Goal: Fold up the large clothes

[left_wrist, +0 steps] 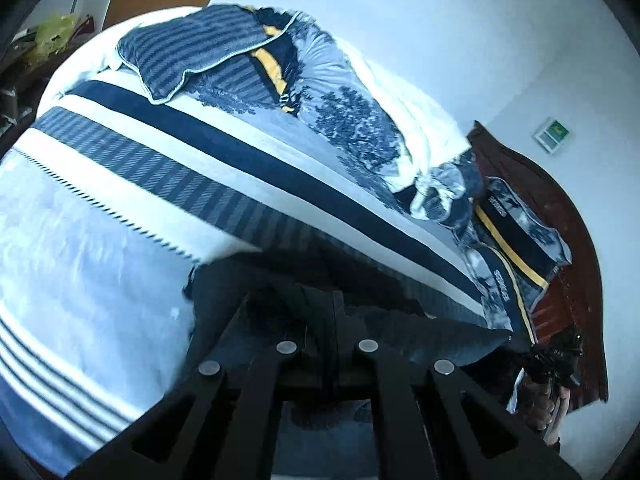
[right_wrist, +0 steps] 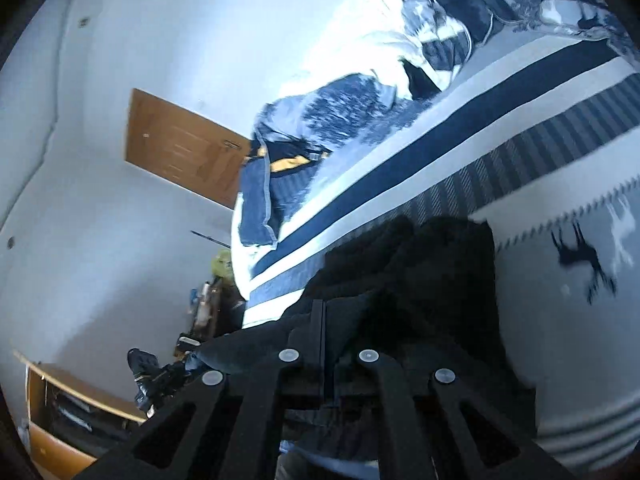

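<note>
1. Dark fabric fills the middle of both wrist views: one dark garment (right_wrist: 424, 280), bunched in loose folds on the bed just ahead of each gripper.
2. One bed shows, covered by one bedspread (left_wrist: 120, 184) with a broad navy stripe, white bands, a band of narrow grey stripes and a zigzag edge. In the right wrist view two small deer figures (right_wrist: 592, 248), one dark and one white, are printed on its pale part.
3. Beyond the stripes lies a rumpled heap of bedding (left_wrist: 352, 128) in blue and white with tree prints. I count two pillows with navy and yellow bands: one pillow near the door (left_wrist: 224, 52) and one pillow by the headboard (left_wrist: 516, 236).
4. One wooden door (right_wrist: 180, 148) and one dark red wooden headboard (left_wrist: 560, 216) show against the white walls. One low wooden shelf unit (right_wrist: 60, 412) stands in the room's corner in the right wrist view.
5. Two grippers are held. The left gripper (left_wrist: 334, 312) points down along the bed, its two fingers pressed together and clenched on the garment's dark cloth.
6. The right gripper (right_wrist: 322, 320) points down more shallowly, rolled so the bed runs diagonally; its fingers are pinched together on a fold of the same garment.
7. Both views are blurred.
</note>
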Available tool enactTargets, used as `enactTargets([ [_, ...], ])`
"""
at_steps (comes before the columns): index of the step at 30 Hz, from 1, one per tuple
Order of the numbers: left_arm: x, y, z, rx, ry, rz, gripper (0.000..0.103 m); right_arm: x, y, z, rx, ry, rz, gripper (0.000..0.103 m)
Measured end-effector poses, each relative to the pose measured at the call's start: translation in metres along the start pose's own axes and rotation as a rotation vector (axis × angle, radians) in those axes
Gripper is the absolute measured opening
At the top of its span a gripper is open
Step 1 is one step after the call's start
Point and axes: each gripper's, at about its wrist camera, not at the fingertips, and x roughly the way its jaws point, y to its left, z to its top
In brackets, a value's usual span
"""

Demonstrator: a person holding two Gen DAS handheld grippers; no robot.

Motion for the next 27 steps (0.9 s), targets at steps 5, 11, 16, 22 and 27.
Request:
enactTargets([
  [5,0.084,0.011,0.017,-0.012,0.064,0.127,0.006,0.08,-0.038,0.045,0.026,0.064,-0.11,0.005],
  [11,0.137,0.059,0.018,-0.217,0.143,0.124,0.011,0.146,-0.105,0.066,0.178,0.131,-0.173,0.01],
  [16,0.109,0.062,0.016,-0.224,0.081,0.139,0.056,0.133,-0.103,0.069,0.124,0.067,-0.144,0.04],
  [22,0.072,0.061,0.013,-0.224,-0.007,0.267,0.085,0.081,-0.075,0.053,0.003,-0.032,-0.119,0.086],
  [27,0.093,0.045,-0.02,-0.129,0.104,0.347,0.085,0.089,-0.073,0.024,-0.1,0.054,-0.327,0.086],
])
